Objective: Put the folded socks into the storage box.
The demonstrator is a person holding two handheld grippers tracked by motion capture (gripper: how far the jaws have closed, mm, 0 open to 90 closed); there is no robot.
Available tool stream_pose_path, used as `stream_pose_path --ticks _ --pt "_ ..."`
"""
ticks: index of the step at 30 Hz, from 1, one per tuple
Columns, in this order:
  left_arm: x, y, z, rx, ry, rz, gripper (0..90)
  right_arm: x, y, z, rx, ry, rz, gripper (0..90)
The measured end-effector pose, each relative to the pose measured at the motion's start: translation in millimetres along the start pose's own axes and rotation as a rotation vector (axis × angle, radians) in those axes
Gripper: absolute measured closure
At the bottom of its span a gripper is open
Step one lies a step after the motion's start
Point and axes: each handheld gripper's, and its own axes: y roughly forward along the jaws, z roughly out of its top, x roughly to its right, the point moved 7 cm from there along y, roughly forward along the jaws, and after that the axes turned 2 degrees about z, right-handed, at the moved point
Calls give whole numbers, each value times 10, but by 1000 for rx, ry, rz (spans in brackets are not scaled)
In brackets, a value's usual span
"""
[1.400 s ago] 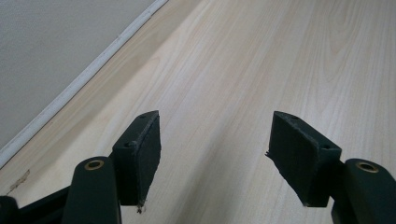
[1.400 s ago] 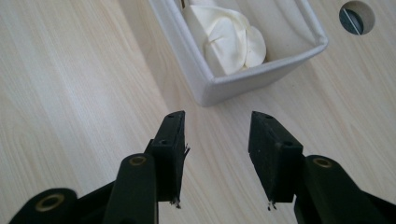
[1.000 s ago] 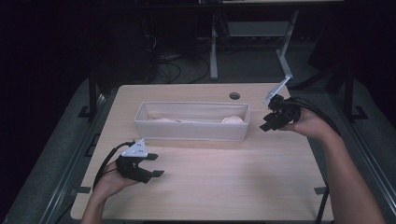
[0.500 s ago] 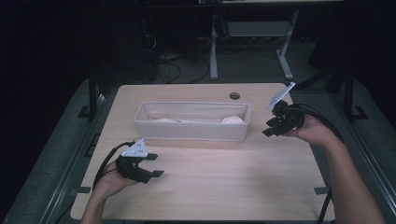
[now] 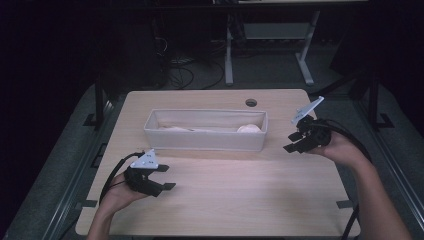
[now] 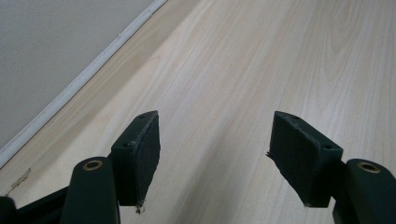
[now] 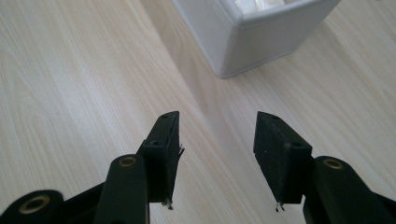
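Observation:
A long white bin (image 5: 205, 141) stands across the middle of the wooden table (image 5: 240, 200), with pale items and a rounded white lump (image 5: 248, 128) inside. My left gripper (image 5: 167, 177) hovers low over the table's near left, in front of the bin, open and empty. In the left gripper view its fingertips (image 6: 215, 135) frame bare wood, and the bin wall (image 6: 46, 56) fills the upper left. My right gripper (image 5: 290, 142) sits just off the bin's right end. Its jaws have just been opening with nothing between them. The right gripper (image 7: 217, 135) faces the bin's corner (image 7: 261, 37).
A round cable hole (image 5: 251, 102) lies in the table behind the bin. Dark floor, cables and a white desk leg (image 5: 228, 55) lie beyond the far edge. Bare wood stretches between the two grippers in front of the bin.
My right gripper has drifted slightly toward the near side and lower, beside the bin's right end, and its jaws stand wider. The left gripper has stayed put.

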Motion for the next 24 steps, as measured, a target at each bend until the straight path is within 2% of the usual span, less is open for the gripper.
stream_pose_path --ticks 24 --pt "6 -42 8 9 -2 18 334 -222 242 -430 17 49 27 499"
